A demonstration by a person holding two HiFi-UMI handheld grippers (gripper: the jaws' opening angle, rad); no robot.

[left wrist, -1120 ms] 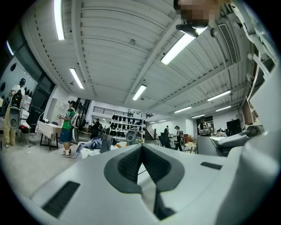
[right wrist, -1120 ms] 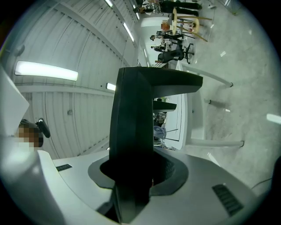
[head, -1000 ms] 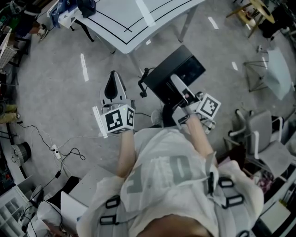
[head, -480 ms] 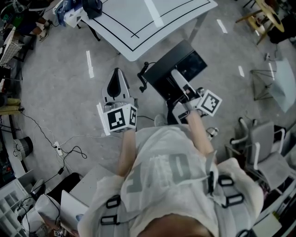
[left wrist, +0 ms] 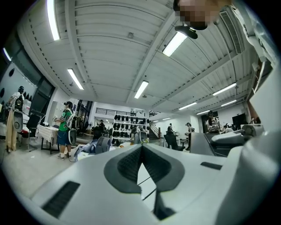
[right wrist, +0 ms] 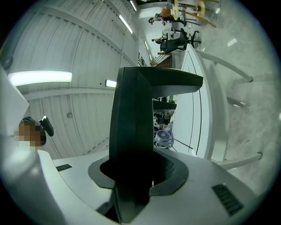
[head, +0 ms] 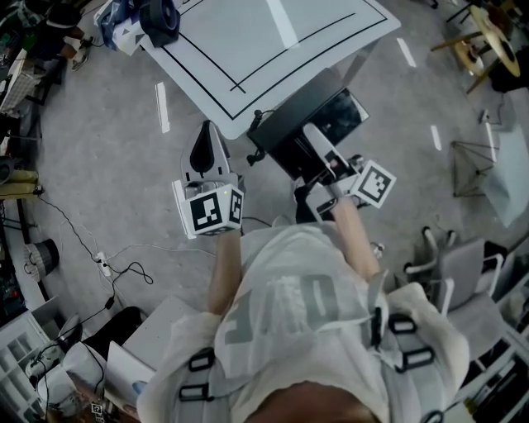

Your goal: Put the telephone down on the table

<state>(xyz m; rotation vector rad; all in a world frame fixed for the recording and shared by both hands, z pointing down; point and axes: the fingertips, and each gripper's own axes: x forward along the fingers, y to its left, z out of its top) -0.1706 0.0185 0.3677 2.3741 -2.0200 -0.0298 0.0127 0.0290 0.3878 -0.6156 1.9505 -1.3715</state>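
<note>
The right gripper [head: 315, 137] was clenched on the telephone [head: 287, 125]. Its own view showed the jaws [right wrist: 140, 172] pressed against both sides of the dark slab [right wrist: 134, 123], which rose edge-on straight out of them. From above, the gripper's white finger lay across the black body, with the marker cube [head: 374, 183] behind it at the person's wrist. The telephone stuck out ahead of the gripper, tilted, its glossy end to the right. A short black cord [head: 254, 151] hung off its left end.

The telephone was off the table [head: 248, 41], held just beside the near edge. I couldn't tell whether it was level with the top or lower. The white top, marked with black lines, spread away beyond it, and a dark round object [head: 159, 18] sat at its far left corner.

The left gripper [head: 207, 137] hung to the left over the grey floor [head: 99, 165], well apart from the telephone. Its jaws [left wrist: 141, 149] were pressed together with nothing between them. Loose cables [head: 116, 266] trailed across the floor further left.
</note>
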